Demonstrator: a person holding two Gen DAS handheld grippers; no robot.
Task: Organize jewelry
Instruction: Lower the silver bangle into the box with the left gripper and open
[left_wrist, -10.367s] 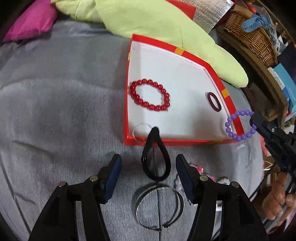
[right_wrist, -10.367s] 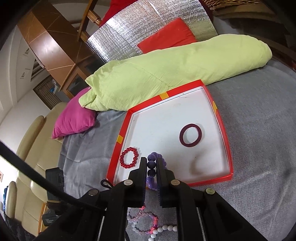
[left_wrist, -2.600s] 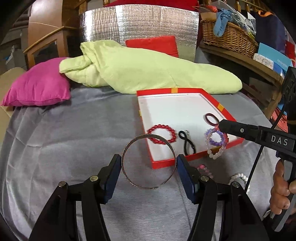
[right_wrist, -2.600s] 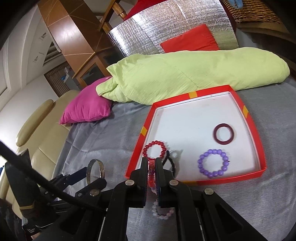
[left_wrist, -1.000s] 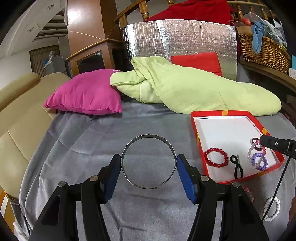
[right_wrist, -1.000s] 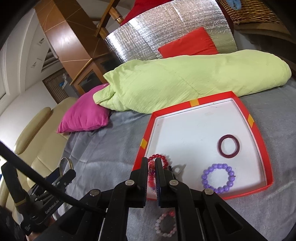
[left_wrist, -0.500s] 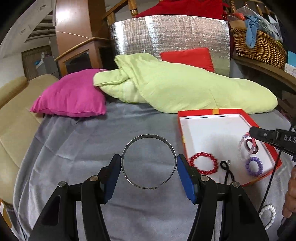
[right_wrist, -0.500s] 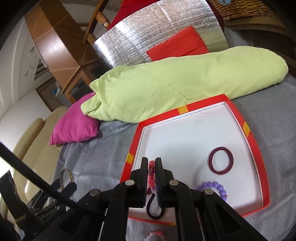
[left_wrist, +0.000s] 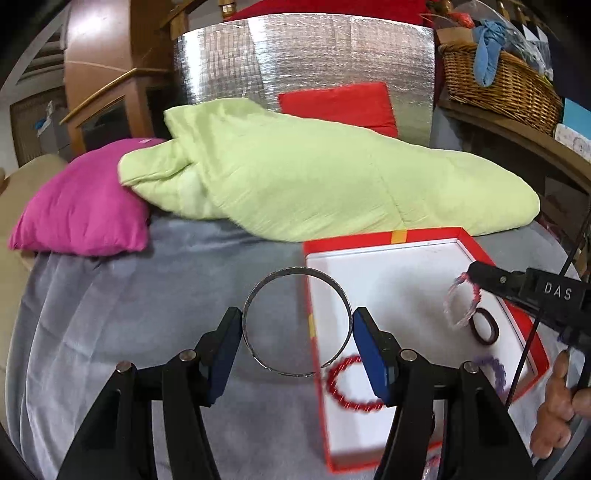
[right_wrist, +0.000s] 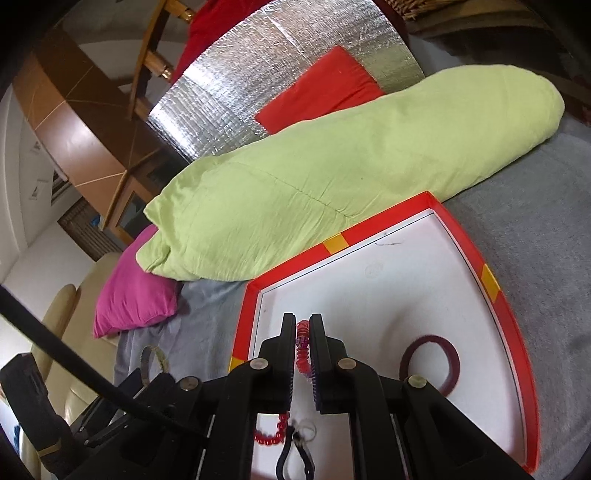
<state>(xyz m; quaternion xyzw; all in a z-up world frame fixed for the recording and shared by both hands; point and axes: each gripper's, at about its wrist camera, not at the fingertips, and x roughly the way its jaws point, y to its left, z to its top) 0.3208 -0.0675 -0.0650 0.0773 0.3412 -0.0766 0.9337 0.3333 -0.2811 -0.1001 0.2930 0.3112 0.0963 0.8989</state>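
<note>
A red tray (left_wrist: 384, 235) with a white floor lies on the grey sheet. In it are a red bead bracelet (left_wrist: 351, 384), a dark red ring (left_wrist: 484, 326) and a purple bead bracelet (left_wrist: 493, 369). My left gripper (left_wrist: 297, 328) is shut on a silver bangle (left_wrist: 295, 273) and holds it above the tray's left rim. My right gripper (right_wrist: 303, 332) is shut on a pink bead bracelet (right_wrist: 302, 350) over the tray (right_wrist: 491, 280); the bracelet (left_wrist: 461, 302) hangs from it in the left wrist view. A black cord (right_wrist: 291, 458) lies at the tray's near edge.
A light green quilt (left_wrist: 314, 177) and a magenta pillow (left_wrist: 81, 206) lie behind the tray. A red cushion (left_wrist: 340, 103) leans on a silver foil panel (left_wrist: 303, 59). A wicker basket (left_wrist: 498, 81) stands on a shelf at the right.
Both grippers have moved over the tray with their loads. The left gripper has swung right, so the bangle now overlaps the tray's left rim. The right gripper has gone further in above the tray floor.
</note>
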